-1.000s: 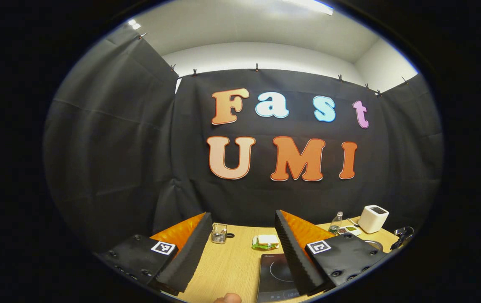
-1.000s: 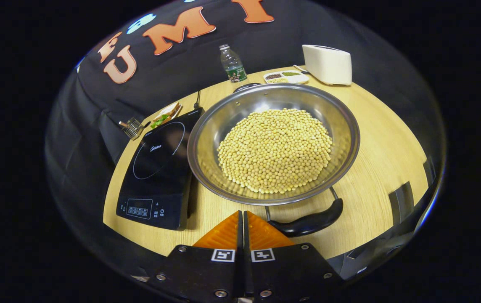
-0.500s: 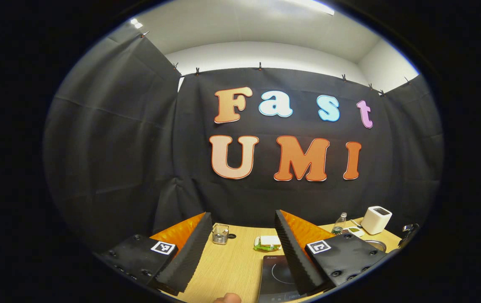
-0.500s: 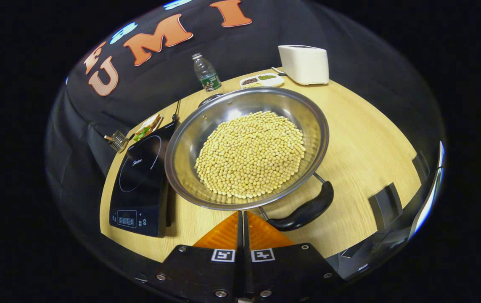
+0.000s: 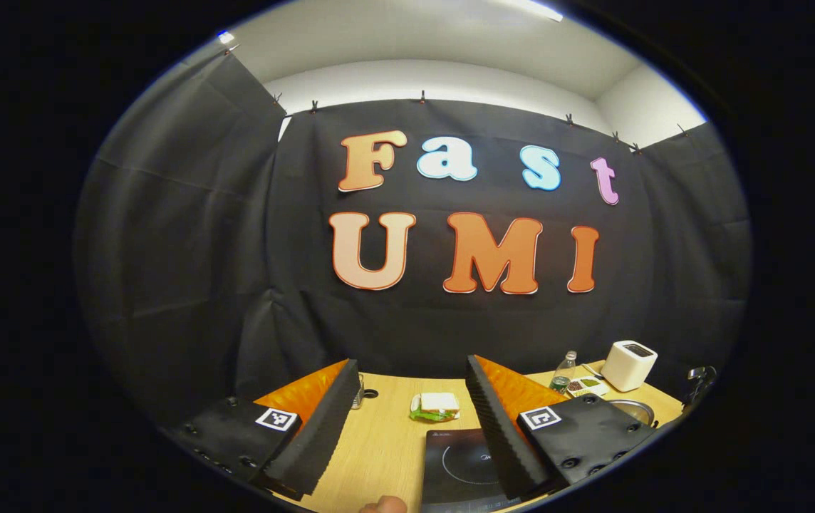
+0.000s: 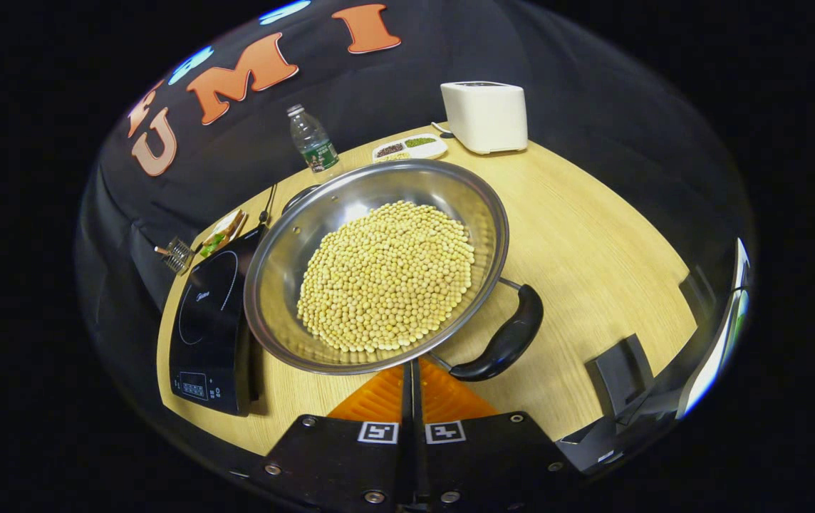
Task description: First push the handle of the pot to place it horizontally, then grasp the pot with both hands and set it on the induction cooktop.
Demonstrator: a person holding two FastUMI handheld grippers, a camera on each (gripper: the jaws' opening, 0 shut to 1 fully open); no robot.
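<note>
**Pot waits beside the cooktop, handle push in hand**

The pot (image 6: 379, 263), heaped with soybeans (image 6: 387, 276), sits on the tabletop (image 6: 593, 235) just beside the cooktop (image 6: 211, 320), its rim looking to overlap the cooktop's near edge. The right hand-held gripper (image 6: 412, 367) has its fingers pressed together, tips down by the pot's rim next to the black handle (image 6: 504, 338). Contact with the pot cannot be told from here. By the look of it, this is the push step: the handle runs aslant from the pot, so it seems not yet squared up.

Over in the left gripper view, the left hand-held gripper (image 5: 411, 406) is spread wide and holds nothing, with the cooktop (image 5: 461, 463) below its right finger. The pot's rim (image 5: 632, 407) peeks out beyond that.

Left to do, as judged: finish the handle, grip the pot with both, lift it onto the cooktop.

Writing: the cooktop carries a small logo and control markings, too small to read. The bottle (image 6: 311, 146) beyond the pot has a green label, also unreadable.
</note>
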